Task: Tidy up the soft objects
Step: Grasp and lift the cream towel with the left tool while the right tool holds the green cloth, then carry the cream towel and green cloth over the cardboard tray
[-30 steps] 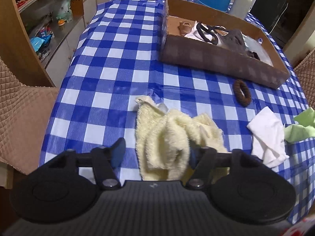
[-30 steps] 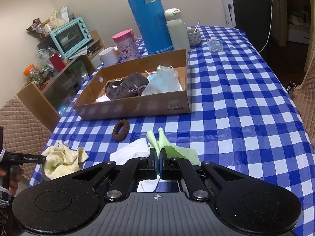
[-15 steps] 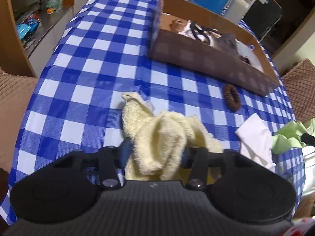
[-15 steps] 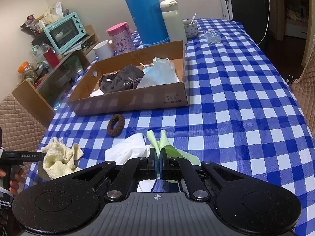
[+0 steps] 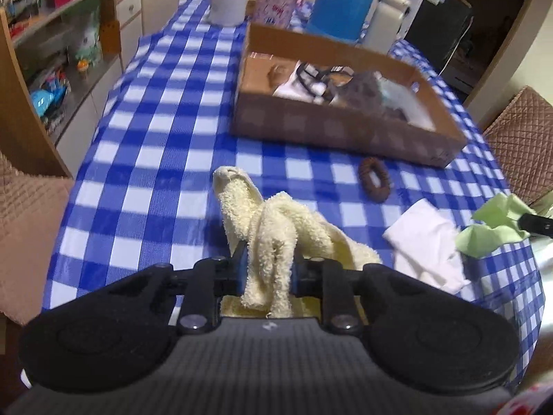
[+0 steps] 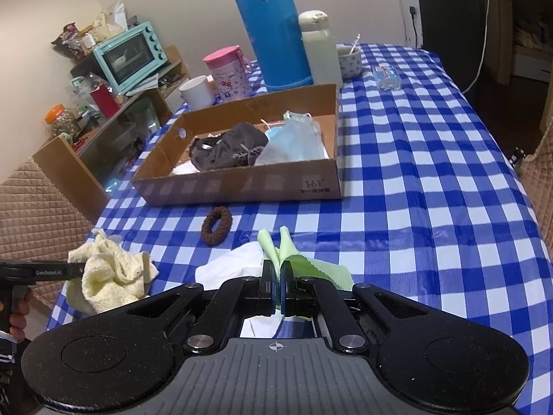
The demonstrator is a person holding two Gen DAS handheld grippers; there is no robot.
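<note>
1. My left gripper [image 5: 268,269] is closing its jaws on the cream terry towel [image 5: 273,228], which a second ago lay slack on the checked tablecloth [image 5: 166,145] between wide-open fingers; now a bunched fold is pinched between the pads and lifted, on the near side of the cardboard box [image 5: 345,135].
2. My right gripper [image 6: 276,288] has not moved: its jaws stay clamped on the green cloth [image 6: 311,266], in front of the box, beside a white cloth [image 6: 235,263].
3. A brown hair scrunchie [image 6: 216,225] lies on the tablecloth just in front of the box's near wall.
4. The box holds a dark brown garment [image 6: 228,150], a pale blue face mask [image 6: 293,141] and white fabric; its other contents are too blurred to name.
</note>
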